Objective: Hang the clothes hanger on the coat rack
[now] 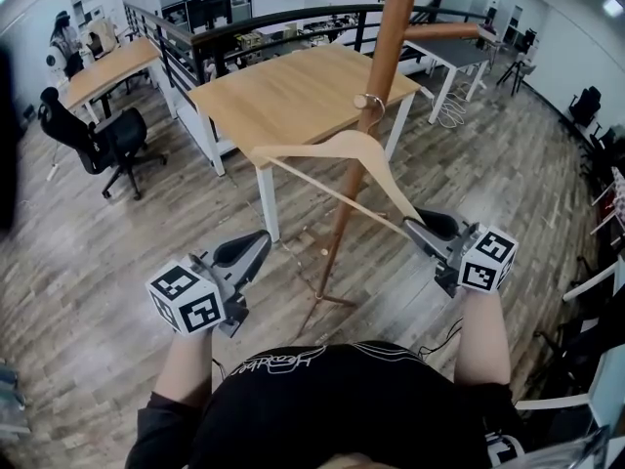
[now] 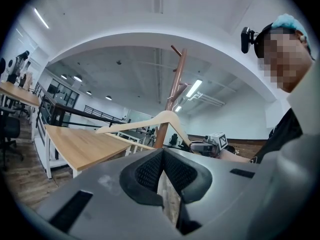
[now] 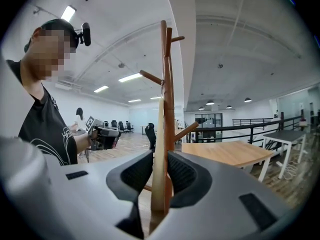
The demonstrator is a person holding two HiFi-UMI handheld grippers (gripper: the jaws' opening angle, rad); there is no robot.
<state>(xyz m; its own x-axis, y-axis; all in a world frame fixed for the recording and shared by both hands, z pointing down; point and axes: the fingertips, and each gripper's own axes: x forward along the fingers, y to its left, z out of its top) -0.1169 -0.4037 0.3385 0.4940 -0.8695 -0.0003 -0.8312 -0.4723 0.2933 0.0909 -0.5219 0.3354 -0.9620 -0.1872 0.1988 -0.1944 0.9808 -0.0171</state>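
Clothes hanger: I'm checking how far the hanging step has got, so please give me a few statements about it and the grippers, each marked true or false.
1. The right gripper grips one end of the wooden hanger. True.
2. The left gripper holds the hanger's other end. False: it holds nothing, and that end is free in the air.
3. The hanger's metal hook is up close against the pole of the coat rack. True.
4. The hanger lies flat on the wooden table. False: it is held tilted in the air in front of the table.
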